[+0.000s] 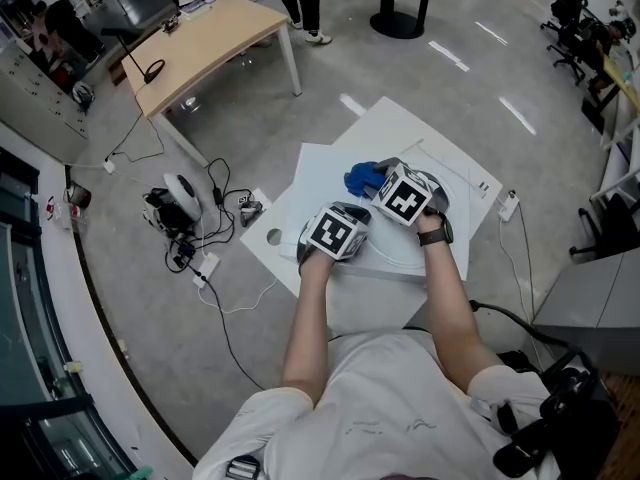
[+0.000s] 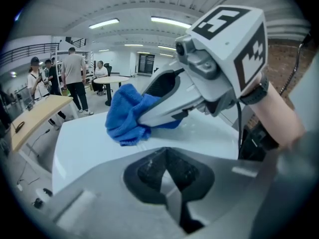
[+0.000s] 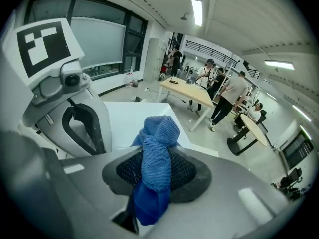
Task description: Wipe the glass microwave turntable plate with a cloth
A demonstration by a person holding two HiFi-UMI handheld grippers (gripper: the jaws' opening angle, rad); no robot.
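"What's lying under those jaws?"

"The white table (image 1: pixel 325 173) is carrying the glass plate (image 2: pixel 202 131), just ahead of the left gripper (image 2: pixel 168 173). Its jaws are pinching the near rim."

"And the right gripper (image 2: pixel 144 117)?"

"Its jaws are clamping the blue cloth (image 3: pixel 156 153), which is bunching past the tips and touching the plate."

White T-shirt (image 1: pixel 390 408), black wristwatch (image 1: pixel 434 234) (right wrist), grey hand-held grippers (image 2: pixel 172 180) (image 3: pixel 154 183), marker cubes (image 1: pixel 337 232) (image 1: pixel 405 196)

Left hand-held gripper (image 2: pixel 167 172) and right (image 3: pixel 155 176) clamped
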